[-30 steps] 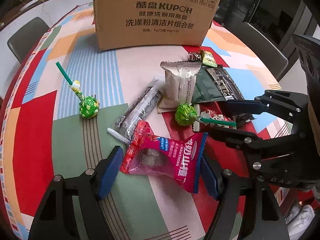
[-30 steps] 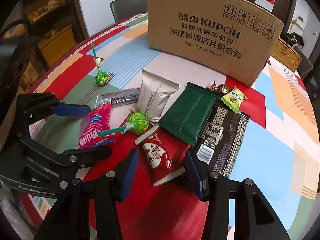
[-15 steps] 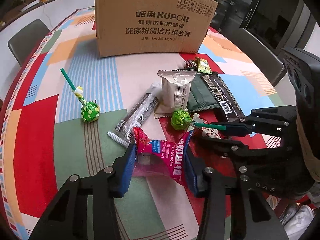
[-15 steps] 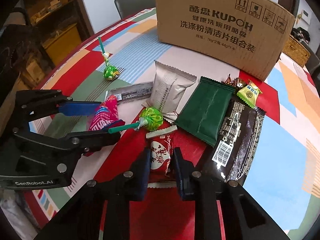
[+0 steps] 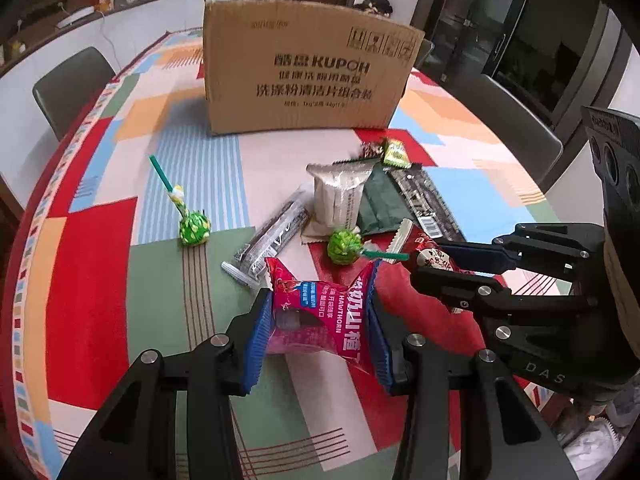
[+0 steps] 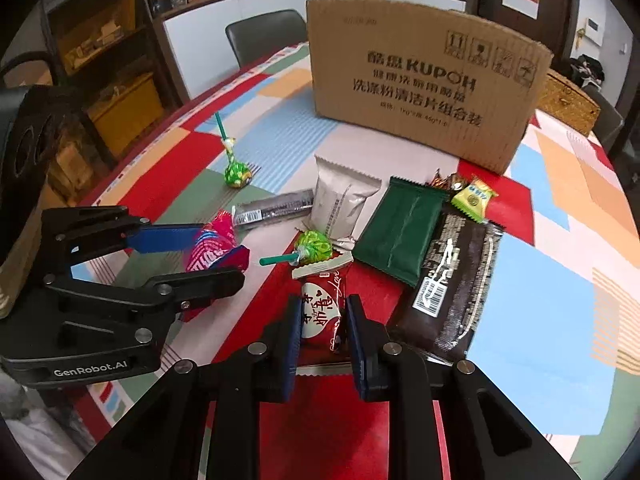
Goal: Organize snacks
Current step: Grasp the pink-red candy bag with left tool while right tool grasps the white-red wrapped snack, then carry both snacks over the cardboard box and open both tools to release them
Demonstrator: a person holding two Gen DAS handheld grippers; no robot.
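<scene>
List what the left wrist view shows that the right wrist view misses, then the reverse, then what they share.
Left wrist only: the printed front of the pink hawthorn snack packet clamped in the left gripper.
Right wrist only: a woven wicker basket behind the brown cardboard box, and the right gripper clamping the red-and-white candy packet.
Both: the box, two green lollipops, the silver pouch and the dark green packet.
</scene>
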